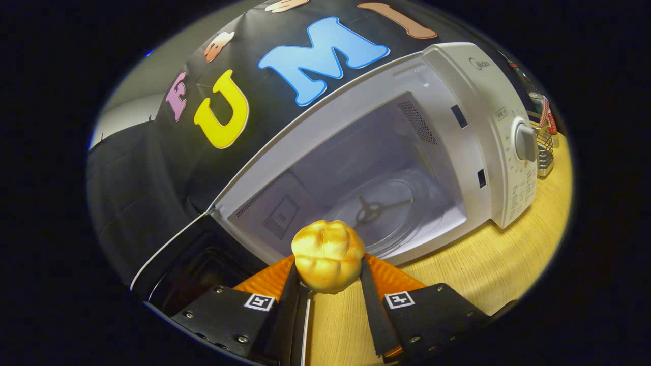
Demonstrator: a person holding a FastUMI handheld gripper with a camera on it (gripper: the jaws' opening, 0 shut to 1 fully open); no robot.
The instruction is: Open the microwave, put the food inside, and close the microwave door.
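Gripper [328,277]: fingers closed part-way against bread roll [328,255], one finger pressing each flank; jaw gap equal to roll width. Roll golden, glossy, ridged on top, held clear of wooden table [488,264] and positioned at the finger ends, directly before the microwave opening.

Microwave [457,101]: white casing, standing on the table, tilted in the fisheye view. Door [168,254] swung fully open, hanging at 9 o'clock from the roll, dark inner glass facing up toward the camera. Cavity [356,173] exposed, at 12 to 1 o'clock from the roll, pale grey walls, perforated vent panels on left wall and rear right wall. Glass turntable [386,213] seated on cavity floor, three-arm support visible through it, just beyond the roll at 1 o'clock. No contact between roll and cavity sill; roll overlaps the lower sill edge in view, depth separation not determinable.

Control panel [513,162]: right of the cavity, at 2 o'clock from the roll. Round dial [525,142] near panel top; printing below too small to read. Two latch slots on the frame strip between cavity and panel.

Wire rack [545,152]: behind the microwave's right side, at 2 o'clock, holding items too small to identify.
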